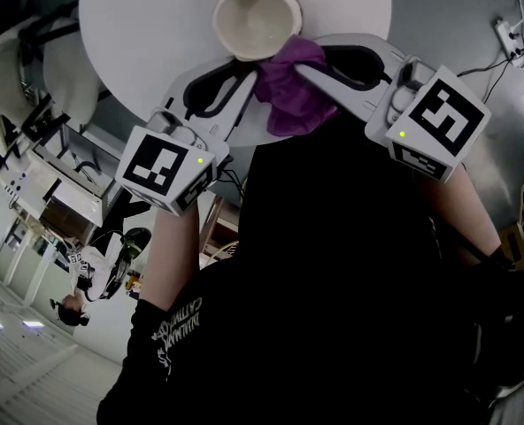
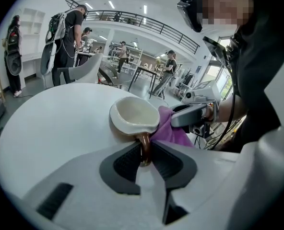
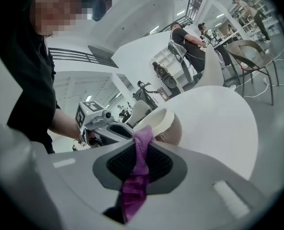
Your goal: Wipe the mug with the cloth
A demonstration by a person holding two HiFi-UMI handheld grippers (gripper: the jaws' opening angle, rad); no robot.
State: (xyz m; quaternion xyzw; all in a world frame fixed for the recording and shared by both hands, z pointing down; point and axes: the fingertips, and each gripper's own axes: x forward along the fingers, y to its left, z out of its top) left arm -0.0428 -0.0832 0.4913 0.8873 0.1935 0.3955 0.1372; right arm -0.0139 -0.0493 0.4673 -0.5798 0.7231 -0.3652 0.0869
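White round tabletop [image 1: 138, 25] up top: left gripper [image 2: 145, 151] pinches the handle of the cream ceramic mug [image 1: 255, 20], right gripper [image 3: 142, 146] pinches the purple cloth [image 1: 288, 87] against it. Wiping seems underway, not finished.

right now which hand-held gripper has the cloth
The right hand-held gripper: its jaws pinch the purple cloth, while the left hand-held gripper grips the mug by its brown handle.

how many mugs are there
1. The mug is over the table's near edge, its handle clamped in the left gripper, the right gripper's cloth against its side. None seem hidden.
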